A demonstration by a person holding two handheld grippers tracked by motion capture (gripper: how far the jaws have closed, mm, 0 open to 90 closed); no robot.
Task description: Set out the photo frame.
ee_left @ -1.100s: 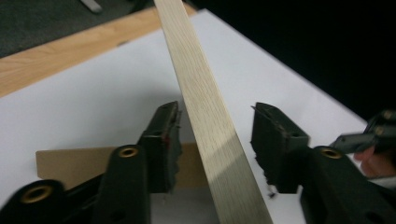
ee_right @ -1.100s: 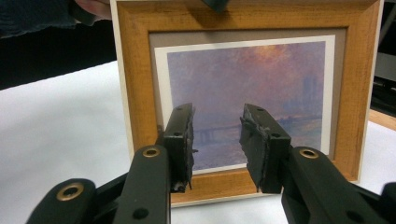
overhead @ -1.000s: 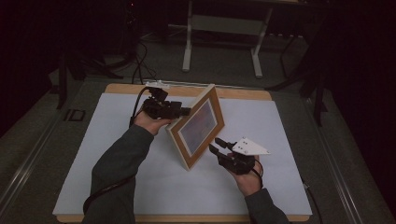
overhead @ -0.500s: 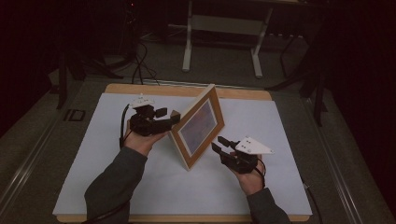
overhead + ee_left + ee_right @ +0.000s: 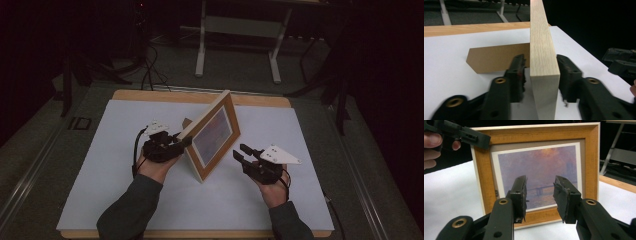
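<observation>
A wooden picture frame (image 5: 212, 137) with a hazy purple river print stands upright on the white table cover, propped by its brown back stand (image 5: 494, 60). My left gripper (image 5: 182, 142) straddles the frame's near side edge (image 5: 541, 50). Its jaws have just been closing around that edge, and a thin gap still shows beside the left pad (image 5: 517, 72). My right gripper (image 5: 243, 152) faces the print (image 5: 539, 167) from the front. It is open, a short way off, with nothing between its pads (image 5: 520, 192). The left gripper (image 5: 474, 137) also shows at the frame's upper corner.
The white cover (image 5: 125, 200) lies on a wooden tabletop whose far rim (image 5: 200, 97) shows behind the frame. Beyond the table, white metal stand legs (image 5: 272, 65) and cables (image 5: 147, 65) lie on the dark floor.
My left hand came off the frame's upper part and moved down and nearer, and its jaws now sit around the side edge. The right hand has stayed put.
</observation>
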